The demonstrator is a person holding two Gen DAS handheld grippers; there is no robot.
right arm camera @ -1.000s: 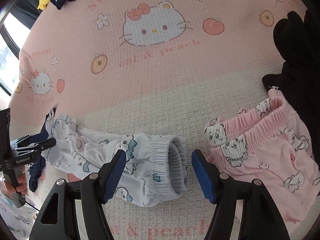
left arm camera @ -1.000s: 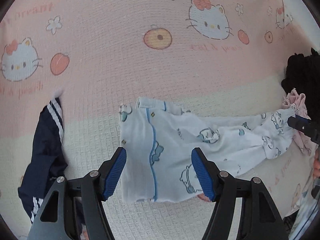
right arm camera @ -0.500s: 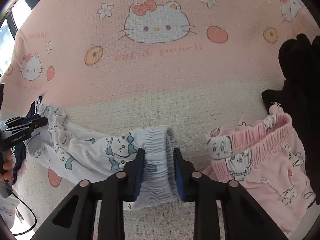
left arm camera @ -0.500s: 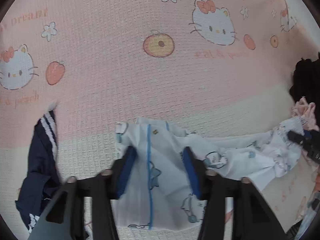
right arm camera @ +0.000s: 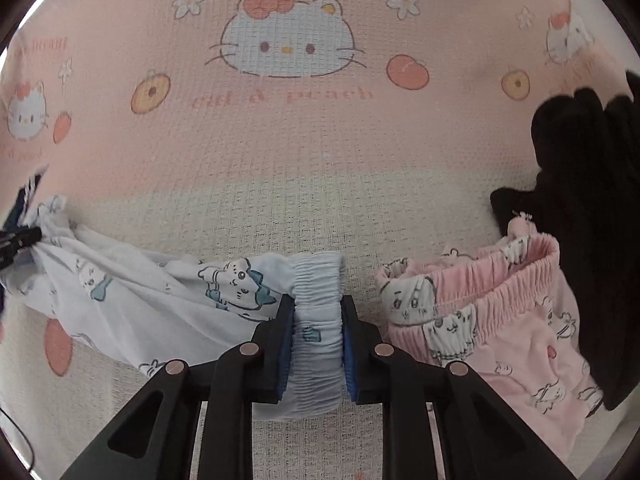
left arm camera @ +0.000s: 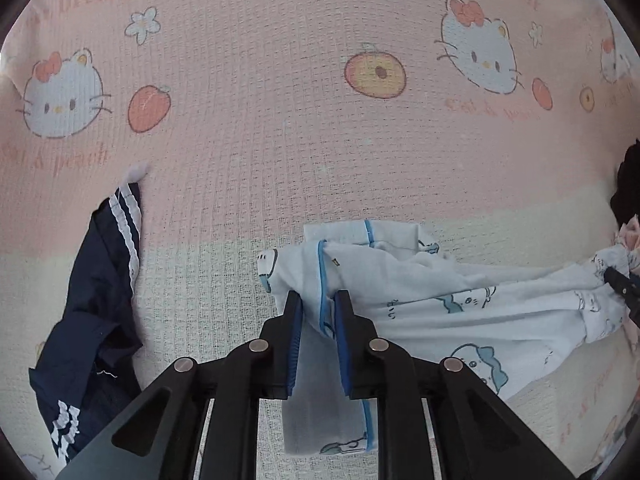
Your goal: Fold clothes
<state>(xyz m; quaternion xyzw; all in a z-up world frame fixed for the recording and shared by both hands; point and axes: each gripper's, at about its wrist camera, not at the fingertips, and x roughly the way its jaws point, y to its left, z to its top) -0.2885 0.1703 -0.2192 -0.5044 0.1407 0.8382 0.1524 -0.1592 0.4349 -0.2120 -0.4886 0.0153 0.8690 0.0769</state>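
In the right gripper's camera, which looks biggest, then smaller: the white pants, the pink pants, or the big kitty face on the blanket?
1. white pants
2. pink pants, though being near the camera makes this unsure
3. kitty face

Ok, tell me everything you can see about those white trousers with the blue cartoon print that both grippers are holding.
The white trousers with blue cartoon animals look like thin, soft cotton, with blue piping along one seam. The right gripper is shut on the gathered elastic waistband; the left gripper is shut on the leg end at the piping. The cloth is stretched between them, wrinkled and partly lifted above the pink and cream cat-print bedspread. Pink cartoon-print shorts lie beside the waistband, apart from it.
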